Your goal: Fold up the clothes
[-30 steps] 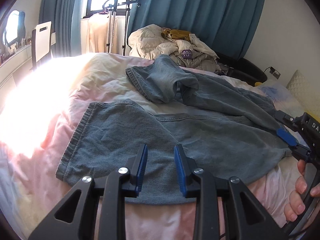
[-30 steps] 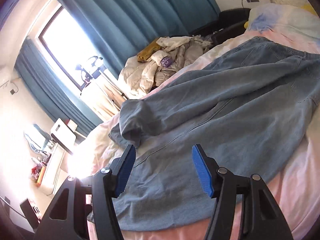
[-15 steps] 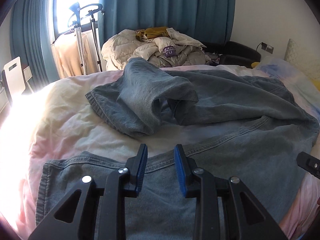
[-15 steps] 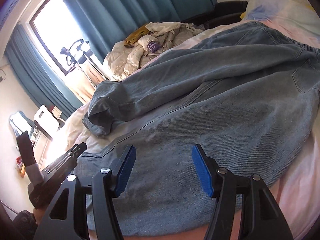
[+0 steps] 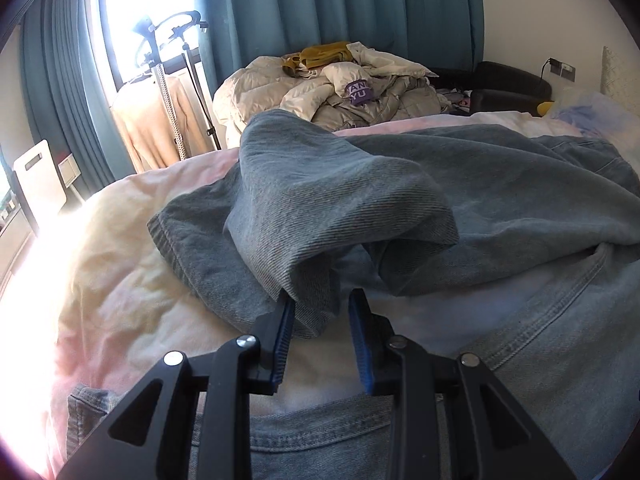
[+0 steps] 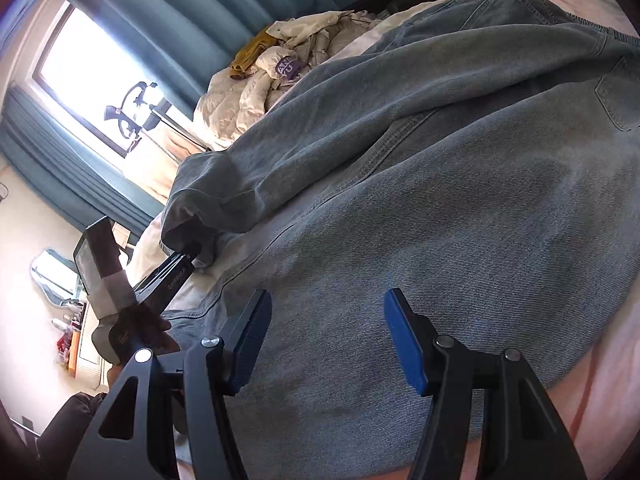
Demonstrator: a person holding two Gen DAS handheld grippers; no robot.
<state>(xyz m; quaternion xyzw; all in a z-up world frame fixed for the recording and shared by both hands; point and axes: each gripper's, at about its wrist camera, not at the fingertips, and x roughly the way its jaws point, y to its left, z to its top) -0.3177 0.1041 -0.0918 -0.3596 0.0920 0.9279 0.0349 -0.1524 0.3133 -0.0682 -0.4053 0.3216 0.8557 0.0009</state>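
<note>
The faded blue denim jeans are spread across the pink-and-cream bedspread. A crumpled leg hem sits between the left gripper's parted, unclamped jaws at twelve o'clock. The right gripper is held wide, empty, above denim.

Bed under a pale quilt, cream where sunlit, pink toward the edges, white between the denim legs. Spread across it, jeans, faded blue, covering most of the surface. Near leg flat along the front edge, seam showing. Far leg crumpled, its cuff end doubled back into a raised hump at mid-bed. Pocket face up near the waistband. Pillow, blue-blotched, at the far right corner.
</note>
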